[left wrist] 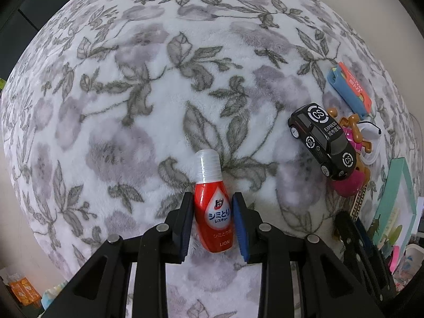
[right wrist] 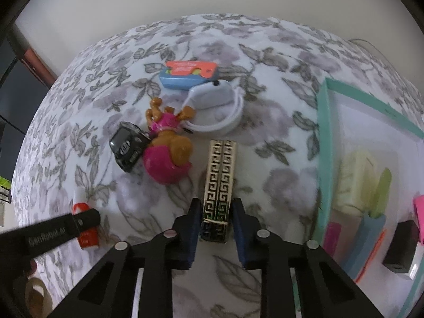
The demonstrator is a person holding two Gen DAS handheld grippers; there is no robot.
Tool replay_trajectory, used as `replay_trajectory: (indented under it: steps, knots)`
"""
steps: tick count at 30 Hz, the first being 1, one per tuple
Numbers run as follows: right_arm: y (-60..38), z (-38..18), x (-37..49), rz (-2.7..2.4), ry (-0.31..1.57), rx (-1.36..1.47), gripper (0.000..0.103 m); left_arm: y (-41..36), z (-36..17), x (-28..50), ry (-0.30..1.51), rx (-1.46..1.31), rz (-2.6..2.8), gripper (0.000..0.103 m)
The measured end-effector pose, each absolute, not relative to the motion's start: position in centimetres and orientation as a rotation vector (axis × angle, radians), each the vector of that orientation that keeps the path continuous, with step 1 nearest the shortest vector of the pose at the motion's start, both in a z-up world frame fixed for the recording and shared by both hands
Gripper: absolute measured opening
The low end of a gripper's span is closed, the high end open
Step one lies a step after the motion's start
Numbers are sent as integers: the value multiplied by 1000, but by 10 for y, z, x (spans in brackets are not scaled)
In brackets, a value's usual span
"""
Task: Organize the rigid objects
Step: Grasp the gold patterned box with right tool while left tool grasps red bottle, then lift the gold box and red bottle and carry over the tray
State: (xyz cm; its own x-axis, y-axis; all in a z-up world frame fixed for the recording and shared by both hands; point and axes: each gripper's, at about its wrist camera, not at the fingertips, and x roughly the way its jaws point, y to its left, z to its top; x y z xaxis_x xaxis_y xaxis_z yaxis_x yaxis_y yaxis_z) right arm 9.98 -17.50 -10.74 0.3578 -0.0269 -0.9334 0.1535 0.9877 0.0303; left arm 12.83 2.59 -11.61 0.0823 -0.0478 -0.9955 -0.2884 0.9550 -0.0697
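Left gripper (left wrist: 213,220): jaws clamped on the red bottle (left wrist: 213,206), pads on its two flanks, cap pointing away.
Right gripper (right wrist: 216,225): jaws closed against the near end of the patterned box (right wrist: 218,182), one pad per long side.
Hidden or unclear: bottle's base cut off behind the left jaws; in the right view only slivers of the bottle show past the left gripper's arm. Contents of the teal-rimmed box (right wrist: 324,145) blurred; shapes in yellow, blue, pink and black, not identifiable.
Red bottle: glossy plastic, waisted, translucent ribbed cap, white label.
Patterned box: long, rectangular, shiny, black and gold key pattern.
Toy figure (right wrist: 169,153): hard plastic, brown and magenta, lying just left of the patterned box.
Toy car (left wrist: 324,143): black, white ring marks, touching the figure.
White pouch (right wrist: 217,106): soft-looking, cord loop, beyond the figure.
Blue and orange case (right wrist: 188,75): flat, farthest back.
Bed cover (left wrist: 132,106): plush fleece, grey floral print, beneath everything.
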Motion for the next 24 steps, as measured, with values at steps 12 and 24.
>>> replay_trajectory:
  steps: [12,24]
  knots:
    - [-161,-111,106,-138,1196,8,24,8,-115,129,1462,-174,200,31]
    - [-159,-109,96,-148,1200,26,22,-25,-108,129,1418,-52,224,28]
